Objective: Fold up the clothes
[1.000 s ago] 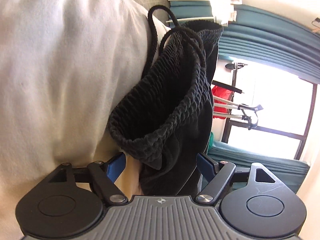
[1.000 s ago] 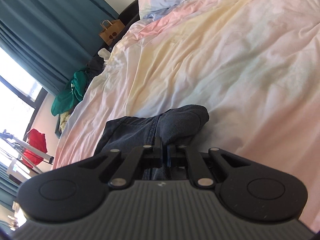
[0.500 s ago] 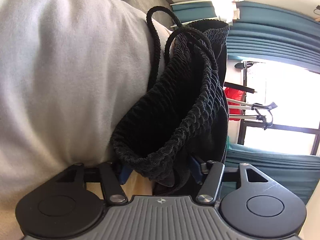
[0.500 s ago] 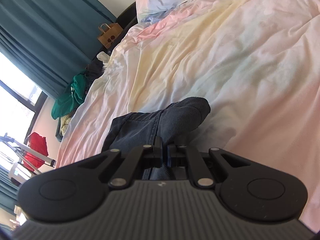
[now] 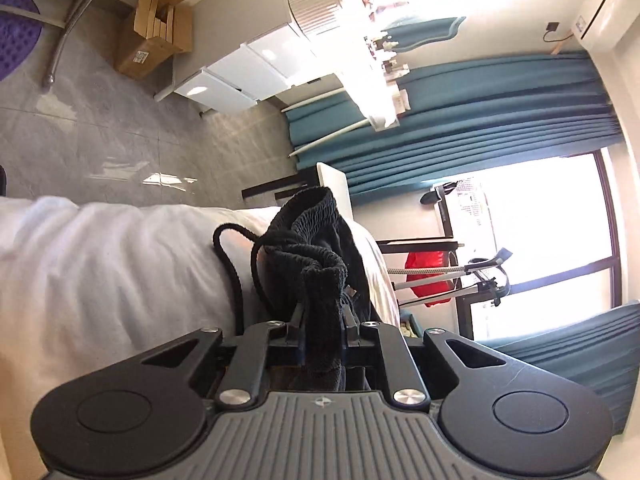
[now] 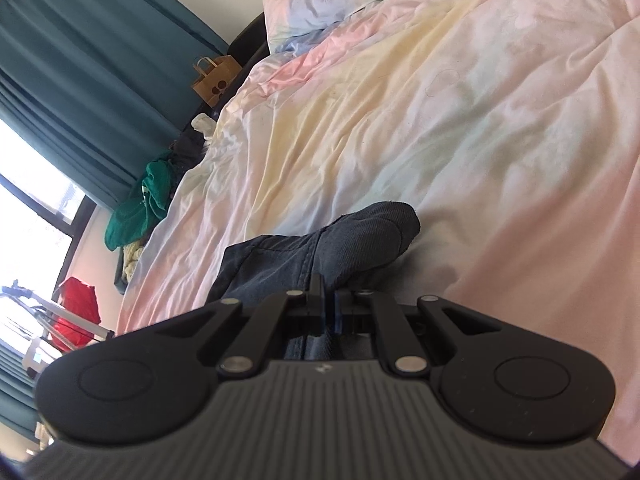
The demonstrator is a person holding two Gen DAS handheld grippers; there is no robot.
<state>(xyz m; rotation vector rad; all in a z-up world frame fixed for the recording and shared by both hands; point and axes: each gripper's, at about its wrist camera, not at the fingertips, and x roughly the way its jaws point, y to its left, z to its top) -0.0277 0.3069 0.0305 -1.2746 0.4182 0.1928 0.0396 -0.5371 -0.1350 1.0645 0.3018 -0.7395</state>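
Note:
A black garment with a ribbed elastic waistband (image 5: pixel 320 276) and a looped drawstring (image 5: pixel 234 268) hangs off the edge of the white-covered bed (image 5: pixel 100 272). The jaws of my left gripper (image 5: pixel 322 314) are closing, and their pads press a bunched fold of the waistband between them. In the right wrist view, dark blue-grey cloth (image 6: pixel 360 240) lies on the pastel bedcover (image 6: pixel 440 120) and runs in between the fingers of my right gripper (image 6: pixel 326 292), which is shut on it. How the two dark pieces join is hidden.
On the grey tiled floor stand a cardboard box (image 5: pixel 150 36) and white drawers (image 5: pixel 240 76). Teal curtains (image 5: pixel 460 100) frame the window, with a red cloth on a rack (image 5: pixel 428 276). A paper bag (image 6: pixel 212 80) and green clothing (image 6: pixel 148 200) lie beside the bed.
The left jaws went from wide open around the waistband to closed on it, and that gripper rose, so floor and furniture now show. The right gripper stayed put.

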